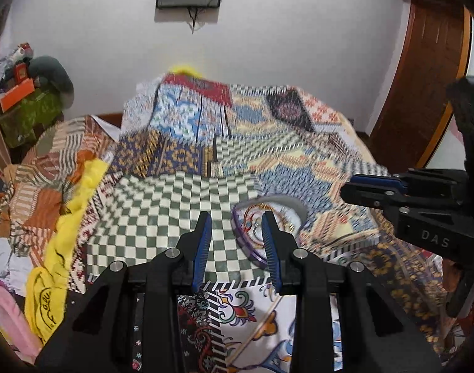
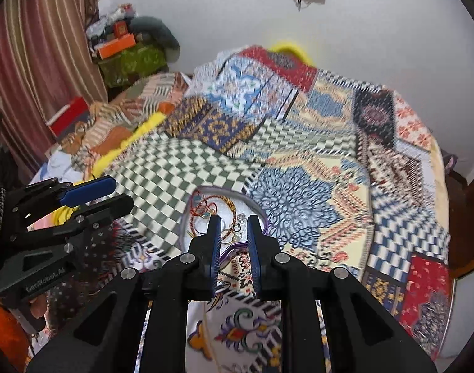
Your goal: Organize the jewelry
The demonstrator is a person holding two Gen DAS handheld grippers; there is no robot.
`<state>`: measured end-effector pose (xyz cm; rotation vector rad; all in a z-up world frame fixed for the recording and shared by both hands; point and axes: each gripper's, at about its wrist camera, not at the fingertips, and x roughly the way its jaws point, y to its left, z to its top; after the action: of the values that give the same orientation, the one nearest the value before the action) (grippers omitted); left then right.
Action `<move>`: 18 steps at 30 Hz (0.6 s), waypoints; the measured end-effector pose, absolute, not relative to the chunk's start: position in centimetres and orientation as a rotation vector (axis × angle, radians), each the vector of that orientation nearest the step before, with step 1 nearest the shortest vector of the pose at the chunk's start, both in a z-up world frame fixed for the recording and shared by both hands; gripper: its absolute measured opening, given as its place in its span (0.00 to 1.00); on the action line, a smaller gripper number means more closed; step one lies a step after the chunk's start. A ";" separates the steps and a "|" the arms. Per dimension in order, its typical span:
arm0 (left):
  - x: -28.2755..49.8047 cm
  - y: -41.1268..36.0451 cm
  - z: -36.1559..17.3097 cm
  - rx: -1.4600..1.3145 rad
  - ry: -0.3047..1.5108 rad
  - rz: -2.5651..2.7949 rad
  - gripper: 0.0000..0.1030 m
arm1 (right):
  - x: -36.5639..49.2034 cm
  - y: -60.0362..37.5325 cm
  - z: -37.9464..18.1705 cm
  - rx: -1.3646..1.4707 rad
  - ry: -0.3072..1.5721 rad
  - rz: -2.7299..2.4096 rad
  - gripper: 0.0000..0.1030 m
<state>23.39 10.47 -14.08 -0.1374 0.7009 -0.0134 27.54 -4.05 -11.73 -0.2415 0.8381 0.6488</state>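
A round clear jewelry tray with a purple rim (image 2: 187, 217) lies on the patterned bedspread and holds several bangles, rings and chains (image 2: 227, 230). It also shows in the left wrist view (image 1: 286, 214). My right gripper (image 2: 234, 220) is open, its blue-padded fingers just above the tray's near side, nothing between them. My left gripper (image 1: 237, 220) is open and empty, its right finger over the tray's left part. The right gripper also shows at the right of the left wrist view (image 1: 355, 186), and the left gripper at the left of the right wrist view (image 2: 119, 195).
The patchwork bedspread (image 2: 299, 155) covers a bed. Yellow cloth (image 1: 66, 217) and heaped clothes (image 1: 35, 161) lie along its left side. Boxes and bags (image 2: 128, 52) are stacked in the far left corner by a curtain (image 2: 35, 62). A wooden bed frame (image 1: 423, 77) stands at right.
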 end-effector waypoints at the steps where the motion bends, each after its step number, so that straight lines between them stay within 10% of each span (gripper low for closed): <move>1: 22.7 10.3 -13.1 -0.135 0.680 -0.008 0.31 | 26.9 -4.4 -10.9 -0.237 0.814 0.645 0.15; 18: 8.5 5.3 1.1 -0.072 0.227 0.035 0.50 | 12.3 -11.0 3.1 -0.061 0.311 0.558 0.15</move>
<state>8.53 5.30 1.08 -0.0722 0.2266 0.0351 12.27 -10.95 3.11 -0.0605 0.3107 0.5582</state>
